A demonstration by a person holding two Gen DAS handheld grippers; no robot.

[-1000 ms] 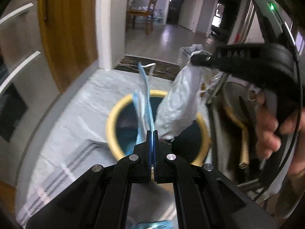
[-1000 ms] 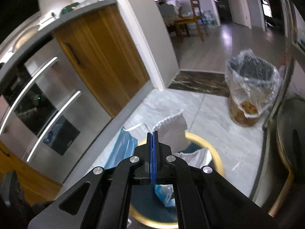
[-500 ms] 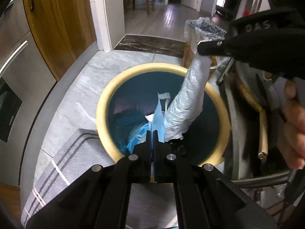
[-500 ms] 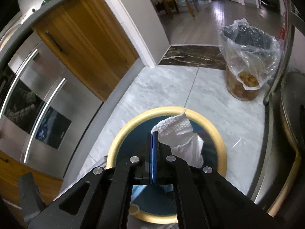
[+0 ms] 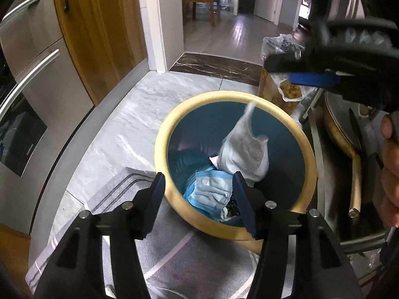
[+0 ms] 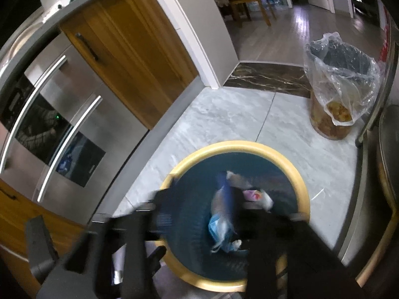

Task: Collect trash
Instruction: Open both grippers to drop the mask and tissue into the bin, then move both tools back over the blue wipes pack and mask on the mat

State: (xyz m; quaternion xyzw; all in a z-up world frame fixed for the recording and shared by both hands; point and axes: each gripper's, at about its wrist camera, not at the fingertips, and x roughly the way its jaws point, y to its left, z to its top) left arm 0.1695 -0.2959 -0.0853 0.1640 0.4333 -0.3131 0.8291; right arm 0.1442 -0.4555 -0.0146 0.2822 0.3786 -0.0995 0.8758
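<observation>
left gripper (image 5: 199,199) is hovering over the near rim of a round bin (image 5: 309,154) with a yellow rim and dark teal inside, sitting on the marble floor (image 5: 139,114). its fingers (image 5: 154,199) are spreading apart, released, with nothing pressed between the pads; a crumpled blue face mask (image 5: 210,194) is lying inside the bin, showing in the gap between them but not touching them.

right gripper (image 5: 294,71) is reaching in from the upper right of the left wrist view, above the far right rim of the bin. its fingers (image 5: 281,62) are also parting, released. a white paper towel (image 5: 247,149) is sitting loose below it inside the bin, its twisted tip pointing up toward the gripper but apart from the pads. a hand (image 5: 390,172) is gripping the right gripper's handle at the right edge.

right wrist view is blurred by motion; the right gripper's fingers (image 6: 164,194) are smearing wide across the near frame over the bin, and the blue mask, a pale wad and a pinkish scrap (image 6: 251,194) are showing on the bin floor.

a grey striped rug (image 5: 179,254) is lying under the near edge of the bin. a second bin lined with a clear plastic bag (image 6: 341,79) is standing on the floor to the far right, well apart. a steel fridge (image 6: 49,124) and wooden cabinet (image 6: 129,44) are lining the left side; a wooden chair (image 5: 212,2) is standing in the far room.
</observation>
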